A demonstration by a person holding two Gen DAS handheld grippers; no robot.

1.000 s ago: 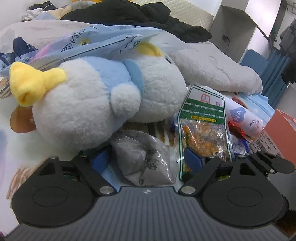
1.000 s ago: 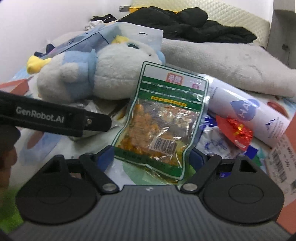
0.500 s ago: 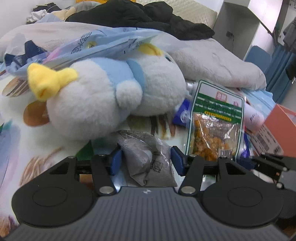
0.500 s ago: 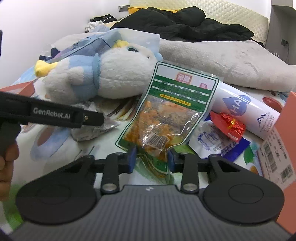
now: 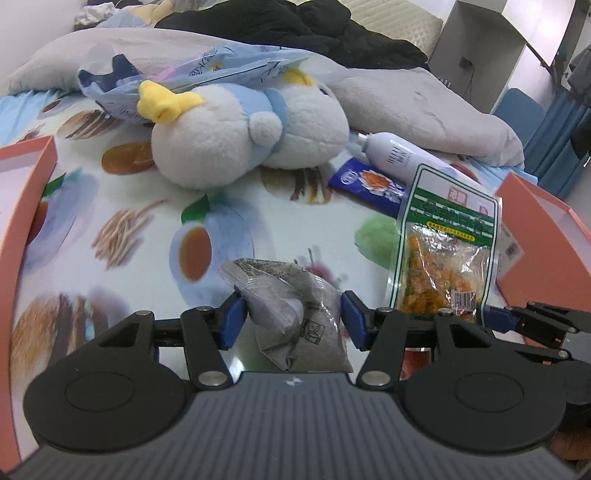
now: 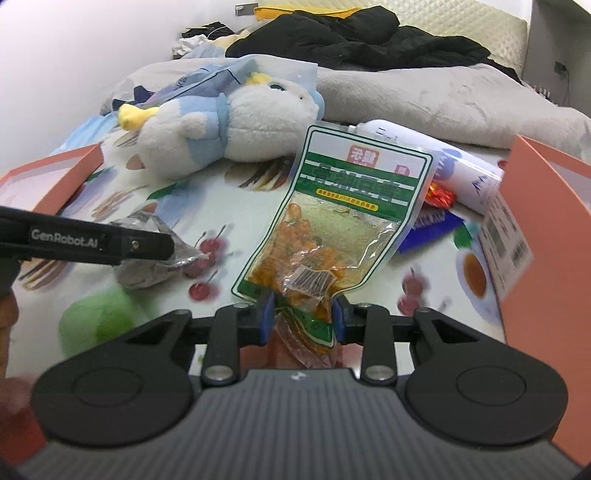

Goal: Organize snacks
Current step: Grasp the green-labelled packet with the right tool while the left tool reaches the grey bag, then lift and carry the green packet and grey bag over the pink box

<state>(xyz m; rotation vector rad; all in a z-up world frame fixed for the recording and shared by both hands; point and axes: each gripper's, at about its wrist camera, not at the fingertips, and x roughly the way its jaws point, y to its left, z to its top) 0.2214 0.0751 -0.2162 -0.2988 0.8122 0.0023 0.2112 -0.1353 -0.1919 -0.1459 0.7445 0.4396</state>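
1. On the bedsheet (image 5: 122, 206), a stuffed toy (image 5: 236, 136) lay toward the back, with a large plastic bag (image 5: 207, 74) draped over and behind it.
2. Behind both stretched a blanket (image 5: 424, 110), and behind that a heap of clothes (image 5: 295, 26).
3. Right of the toy lay a bottle (image 5: 395, 155), with a flat packet (image 5: 369, 182) in front of it.
4. One box (image 5: 22, 206) stood at the left edge, another box (image 5: 543, 236) at the right.
5. In front, the left gripper (image 5: 291, 319) gripped a crumpled pouch (image 5: 295, 314) clear of the sheet.
6. To its right, the right gripper (image 6: 301, 319) pinched a snack bag (image 6: 340, 229) by its lower end.
7. In the right wrist view, a wrapped sweet (image 6: 439, 195) lay behind that bag, before the bottle.
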